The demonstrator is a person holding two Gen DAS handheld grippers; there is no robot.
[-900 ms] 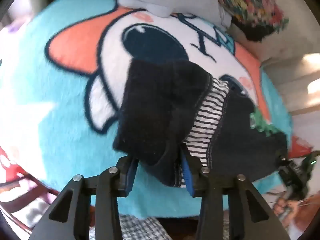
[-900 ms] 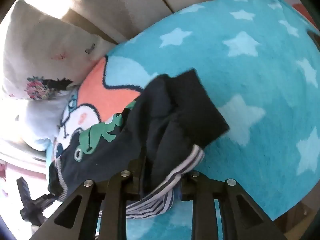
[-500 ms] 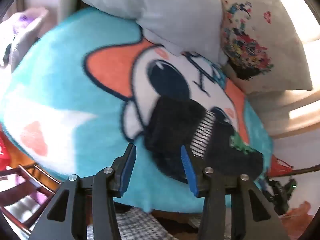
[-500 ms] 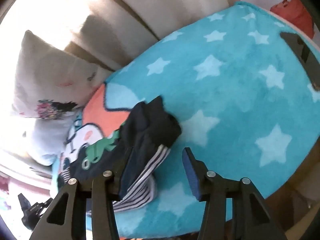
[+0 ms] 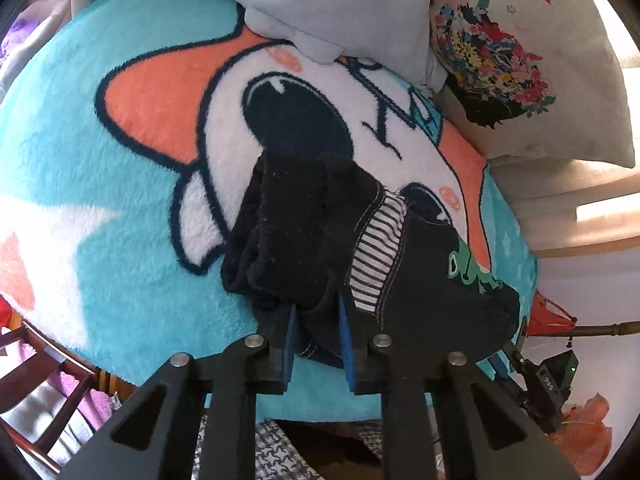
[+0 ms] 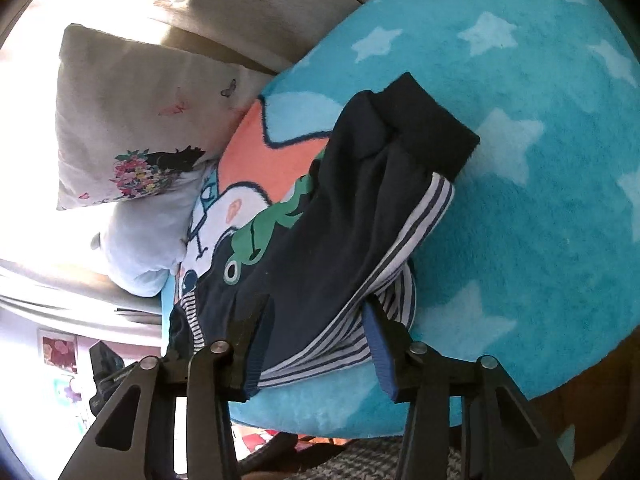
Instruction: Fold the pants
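Observation:
The pants (image 5: 320, 240) are small, dark navy, with a striped lining and a green dinosaur print. They lie folded over on a turquoise cartoon blanket (image 5: 100, 208). My left gripper (image 5: 316, 320) is shut on the near edge of the pants by the dark cuffs. In the right wrist view the pants (image 6: 320, 240) lie across the blanket (image 6: 540, 220), black cuff end far, striped lining (image 6: 400, 260) showing. My right gripper (image 6: 316, 332) has its jaws wide apart around the near edge of the pants; the left finger is partly hidden under cloth.
A pale blue pillow (image 5: 340, 12) and a floral pillow (image 5: 520, 60) lie at the blanket's far end; the floral pillow also shows in the right wrist view (image 6: 132, 128). A wooden chair frame (image 5: 48, 380) stands below left. The blanket's rounded near edge drops off by both grippers.
Both grippers pulled back open from the pants, then came in again. The left has closed on the near edge. The right now straddles its edge with jaws apart.

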